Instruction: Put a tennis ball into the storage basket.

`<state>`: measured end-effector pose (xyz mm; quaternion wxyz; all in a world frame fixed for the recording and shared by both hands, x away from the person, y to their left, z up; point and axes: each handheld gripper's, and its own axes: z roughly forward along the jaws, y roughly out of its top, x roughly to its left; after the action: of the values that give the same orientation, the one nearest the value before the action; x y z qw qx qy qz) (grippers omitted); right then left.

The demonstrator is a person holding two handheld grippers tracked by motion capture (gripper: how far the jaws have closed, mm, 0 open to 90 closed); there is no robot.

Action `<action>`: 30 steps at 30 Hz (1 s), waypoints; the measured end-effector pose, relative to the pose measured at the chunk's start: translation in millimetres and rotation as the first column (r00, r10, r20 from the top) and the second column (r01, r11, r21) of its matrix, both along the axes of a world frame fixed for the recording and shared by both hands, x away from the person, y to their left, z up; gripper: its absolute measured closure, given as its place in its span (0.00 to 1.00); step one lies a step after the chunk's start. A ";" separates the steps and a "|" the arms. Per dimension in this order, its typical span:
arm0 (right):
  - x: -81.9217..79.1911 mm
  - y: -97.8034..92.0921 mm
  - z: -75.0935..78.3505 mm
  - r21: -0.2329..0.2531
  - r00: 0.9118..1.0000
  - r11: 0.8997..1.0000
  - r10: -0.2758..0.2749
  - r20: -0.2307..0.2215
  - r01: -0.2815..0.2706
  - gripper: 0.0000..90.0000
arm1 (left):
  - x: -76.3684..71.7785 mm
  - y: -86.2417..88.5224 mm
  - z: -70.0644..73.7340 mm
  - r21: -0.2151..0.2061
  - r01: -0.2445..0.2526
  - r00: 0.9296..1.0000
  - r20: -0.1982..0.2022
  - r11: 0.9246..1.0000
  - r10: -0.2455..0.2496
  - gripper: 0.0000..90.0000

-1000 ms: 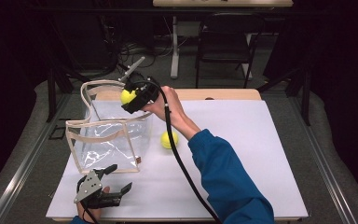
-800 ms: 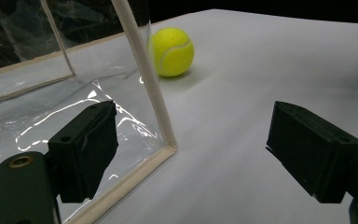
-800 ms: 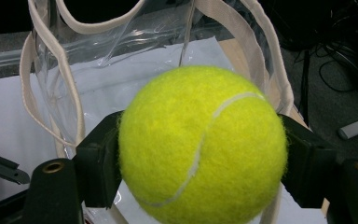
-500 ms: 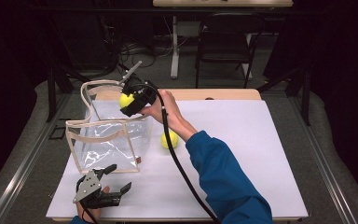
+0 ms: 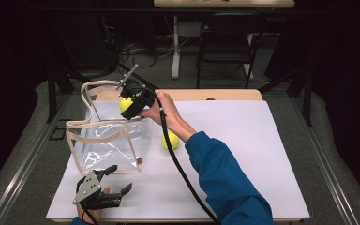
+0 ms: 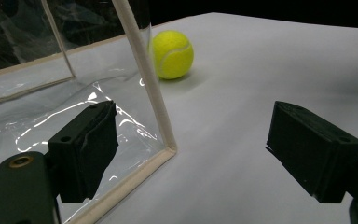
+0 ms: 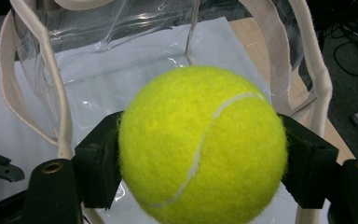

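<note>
Right gripper (image 5: 130, 104), in the high view, sits at about 10 o'clock on the white table (image 5: 262, 154), above the open top of the clear bag (image 5: 108, 140), its jaws pinching a yellow ball (image 5: 124, 103). The hand (image 5: 161, 110) behind it extends from a blue sleeve (image 5: 225, 183) that comes in from 6 o'clock, with the cable (image 5: 183, 173) trailing beside it. A second ball (image 5: 170, 140) lies on the table just right of the bag, partly behind the forearm. At 7 o'clock the left gripper (image 5: 118, 179) rests near the table's front edge, jaws spread and holding nothing, close to the bag's near side. In the left gripper view the left gripper (image 6: 191, 154) has its jaws wide apart; the bag's trimmed corner (image 6: 168, 151) stands between them, nearer the left jaw, and the second ball (image 6: 172, 53) rests on the table at 12 o'clock, beside the bag's edge. In the right gripper view the right gripper (image 7: 200, 163) clamps the ball (image 7: 200, 144) between both jaws, with the bag (image 7: 121, 60) and its cream handles (image 7: 317, 79) open beyond it.
</note>
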<state>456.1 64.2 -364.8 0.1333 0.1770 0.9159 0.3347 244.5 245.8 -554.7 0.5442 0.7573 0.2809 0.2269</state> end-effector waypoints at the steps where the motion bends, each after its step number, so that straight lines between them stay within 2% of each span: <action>1: 0.1 0.0 -0.2 0.005 1.000 1.000 -0.001 -0.002 0.001 0.28 | -0.2 -0.5 0.0 0.000 0.000 1.000 0.002 1.000 0.000 0.18; 3: -0.2 0.9 -0.5 0.000 1.000 1.000 -0.003 -0.004 0.003 0.26 | -0.3 -0.4 -0.1 0.001 0.002 1.000 0.001 1.000 -0.002 0.18; 5: -1.0 0.7 1.0 0.010 1.000 1.000 -0.018 0.015 0.018 0.14 | -0.3 0.0 0.3 0.003 0.004 1.000 -0.002 1.000 -0.004 0.18; 10: -3.7 -5.2 7.2 0.031 0.999 0.999 -0.034 0.024 0.034 0.02 | -1.0 0.4 0.2 -0.004 0.003 1.000 0.002 1.000 -0.003 0.18; 13: -4.0 -14.1 10.7 0.074 0.999 0.996 -0.044 0.008 0.044 0.01 | -1.2 -0.1 0.2 -0.001 0.004 1.000 0.005 1.000 -0.004 0.18; 17: -4.3 -27.9 14.3 0.105 0.999 0.994 -0.040 -0.006 0.041 0.01 | -0.9 -0.5 0.5 0.006 0.005 1.000 0.006 1.000 -0.005 0.18; 24: -8.9 -48.6 16.9 0.120 0.999 0.992 -0.039 -0.011 0.040 0.00 | -1.0 -1.1 0.4 0.007 0.010 1.000 0.006 1.000 -0.010 0.18; 25: -12.4 -57.2 16.5 0.120 0.999 0.992 -0.040 -0.008 0.040 0.00 | -0.8 -1.4 0.2 0.010 0.013 1.000 0.004 1.000 -0.013 0.18; 30: -17.2 -71.1 13.2 0.122 0.999 0.992 -0.037 -0.008 0.038 0.00 | -0.3 -2.1 0.1 0.012 0.014 1.000 0.002 1.000 -0.014 0.18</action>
<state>438.8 -6.9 -351.7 0.1260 0.2030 0.8905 0.3871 244.2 243.7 -554.6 0.5414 0.7624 0.2734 0.2257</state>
